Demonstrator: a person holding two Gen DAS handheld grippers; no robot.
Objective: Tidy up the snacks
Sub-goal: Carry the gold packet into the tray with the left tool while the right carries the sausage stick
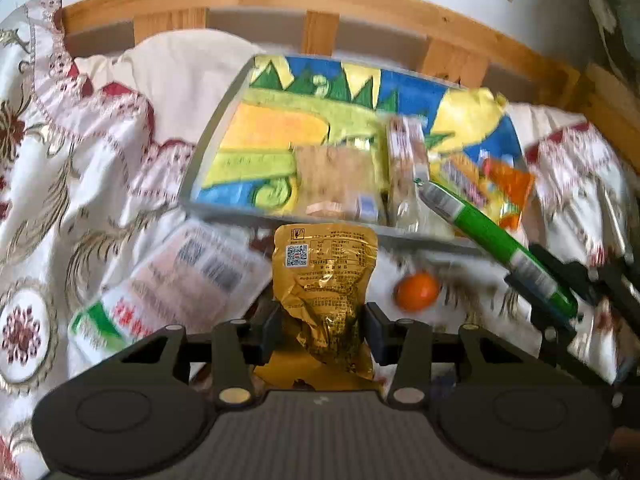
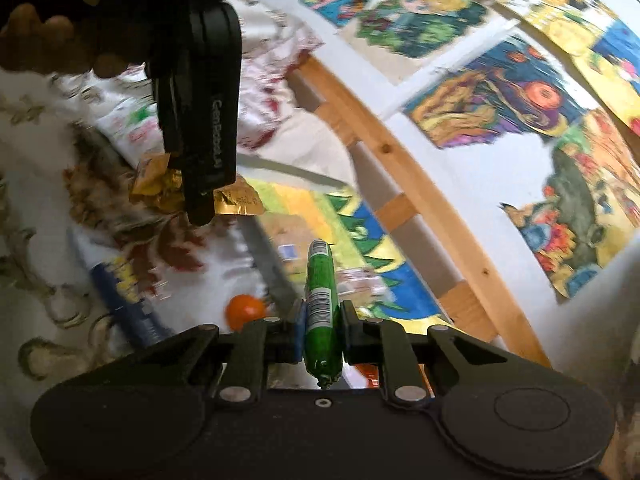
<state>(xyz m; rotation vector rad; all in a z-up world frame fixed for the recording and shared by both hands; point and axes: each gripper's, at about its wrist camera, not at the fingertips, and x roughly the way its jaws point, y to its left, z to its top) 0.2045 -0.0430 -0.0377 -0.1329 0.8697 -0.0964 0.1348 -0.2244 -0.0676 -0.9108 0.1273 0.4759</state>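
Claws both clamped: L claw (image 1: 320, 334) w/ gold pouch (image 1: 326, 280), R claw (image 2: 322, 332) w/ green sausage stick (image 2: 320, 304).

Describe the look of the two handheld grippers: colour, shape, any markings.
Both are matte black. The left gripper has a ribbed grey base plate, two round housings, silver pivot bolts on angled link arms and square black pads. The right gripper matches, though one pad looks blue. White lettering runs along the left gripper's finger.

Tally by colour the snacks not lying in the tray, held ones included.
Gold pouch: 1
Green stick: 1
Orange ball: 1
White packet: 1
Blue packet: 1
Total: 5
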